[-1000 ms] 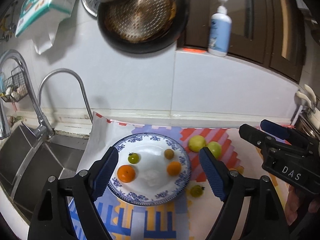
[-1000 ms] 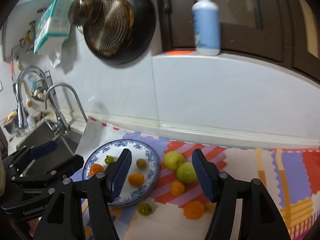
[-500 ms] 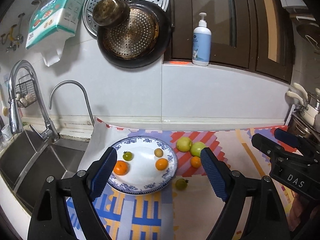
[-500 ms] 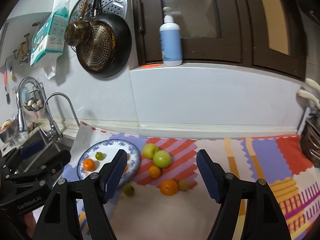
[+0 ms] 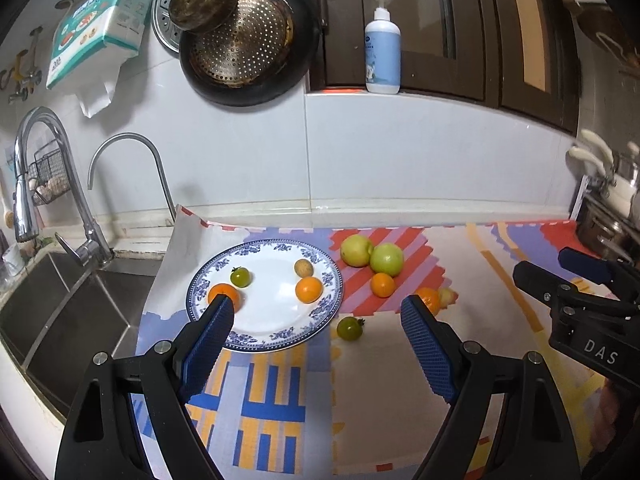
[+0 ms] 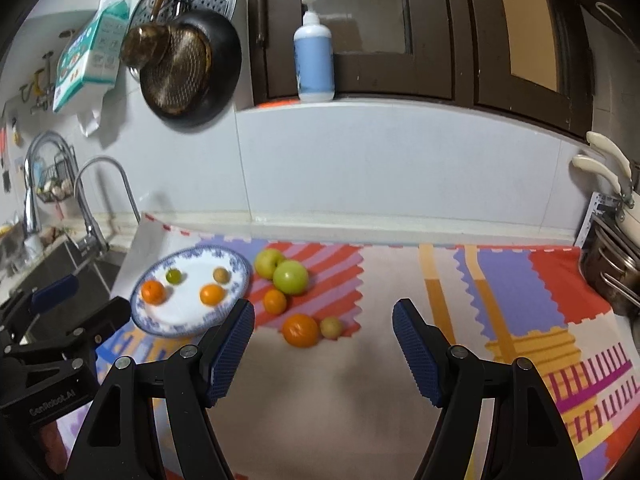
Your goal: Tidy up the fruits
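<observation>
Both the left gripper and right gripper are held wide and empty; six fruits are left on the mat beside the plate; the large orange, judged firm but rollable, is best pinched across its middle.

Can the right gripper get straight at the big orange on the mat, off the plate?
Probably yes. The right gripper is open and empty, and the big orange lies on the mat just ahead of its left finger with nothing above it. A small yellowish fruit touching its side may get nudged.
</observation>
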`<state>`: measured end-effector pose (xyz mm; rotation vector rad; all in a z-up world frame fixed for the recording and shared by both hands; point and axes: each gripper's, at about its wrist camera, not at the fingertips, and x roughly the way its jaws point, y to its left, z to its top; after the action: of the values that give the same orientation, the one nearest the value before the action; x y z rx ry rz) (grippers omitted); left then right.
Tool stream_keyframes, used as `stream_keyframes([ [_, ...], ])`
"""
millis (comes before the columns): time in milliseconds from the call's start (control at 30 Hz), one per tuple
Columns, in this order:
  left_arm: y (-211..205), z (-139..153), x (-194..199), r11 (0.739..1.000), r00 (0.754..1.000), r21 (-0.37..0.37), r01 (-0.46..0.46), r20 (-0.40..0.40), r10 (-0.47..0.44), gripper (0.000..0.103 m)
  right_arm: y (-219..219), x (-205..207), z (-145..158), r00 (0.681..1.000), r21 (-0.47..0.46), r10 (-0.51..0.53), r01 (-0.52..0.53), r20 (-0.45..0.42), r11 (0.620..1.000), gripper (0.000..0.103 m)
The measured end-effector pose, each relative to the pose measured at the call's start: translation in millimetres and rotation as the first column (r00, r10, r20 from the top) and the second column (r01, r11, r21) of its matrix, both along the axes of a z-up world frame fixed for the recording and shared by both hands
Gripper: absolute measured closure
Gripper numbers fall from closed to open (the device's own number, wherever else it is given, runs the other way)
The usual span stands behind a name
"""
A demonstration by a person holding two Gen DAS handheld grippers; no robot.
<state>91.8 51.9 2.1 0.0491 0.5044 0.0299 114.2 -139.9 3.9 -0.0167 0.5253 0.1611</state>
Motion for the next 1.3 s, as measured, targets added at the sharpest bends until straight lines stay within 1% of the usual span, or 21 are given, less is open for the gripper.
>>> stream_keyframes([
  [133, -5, -12, 4, 1.000, 1.000, 0.004, 0.016, -0.020, -0.016, 0.018, -2, 5, -14, 1.000, -0.026, 0.004, -0.005, -0.025, 1.000, 0.031],
  [333, -13, -32, 15, 0.998, 0.997, 0.041, 0.054, -0.050, -0.052, 0.018, -1, 17, -29, 0.998, -0.059, 0.043, -0.046, -0.047, 0.997, 0.031],
  [400, -15, -36, 19, 0.996, 0.996, 0.050, 0.069, -0.057, -0.066, 0.023, 2, 21, -33, 0.997, -0.079, 0.065, -0.068, -0.043, 0.995, 0.031],
  [467, -16, -41, 25, 0.995, 0.995, 0.055, 0.082, -0.065, -0.079, 0.024, 7, 26, -38, 0.994, -0.108, 0.095, -0.100, -0.048, 0.989, 0.031],
  [500, -17, -43, 28, 0.995, 0.994, 0.056, 0.088, -0.071, -0.084, 0.028, 9, 29, -40, 0.993, -0.124, 0.109, -0.114, -0.050, 0.986, 0.031],
  [633, -18, -55, 42, 0.993, 0.988, 0.054, 0.109, -0.112, -0.102, 0.036, 21, 39, -50, 0.985, -0.202, 0.166, -0.173, -0.049, 0.964, 0.031],
  [667, -19, -58, 46, 0.992, 0.987, 0.050, 0.114, -0.123, -0.107, 0.039, 23, 42, -52, 0.983, -0.218, 0.177, -0.184, -0.054, 0.958, 0.032],
  [733, -19, -63, 51, 0.992, 0.984, 0.045, 0.119, -0.136, -0.112, 0.040, 28, 49, -56, 0.978, -0.239, 0.201, -0.210, -0.063, 0.948, 0.034],
  [800, -19, -67, 57, 0.991, 0.982, 0.049, 0.126, -0.148, -0.117, 0.043, 31, 55, -61, 0.973, -0.256, 0.217, -0.229, -0.073, 0.939, 0.035],
  [1033, -24, -80, 77, 0.985, 0.974, 0.084, 0.153, -0.182, -0.135, 0.045, 43, 75, -80, 0.954, -0.312, 0.276, -0.298, -0.116, 0.902, 0.041],
  [1133, -23, -85, 83, 0.984, 0.969, 0.077, 0.159, -0.201, -0.141, 0.045, 47, 80, -86, 0.947, -0.329, 0.296, -0.321, -0.126, 0.888, 0.044],
  [1300, -24, -92, 92, 0.982, 0.963, 0.082, 0.173, -0.222, -0.151, 0.049, 51, 88, -93, 0.940, -0.339, 0.312, -0.341, -0.139, 0.877, 0.045],
])
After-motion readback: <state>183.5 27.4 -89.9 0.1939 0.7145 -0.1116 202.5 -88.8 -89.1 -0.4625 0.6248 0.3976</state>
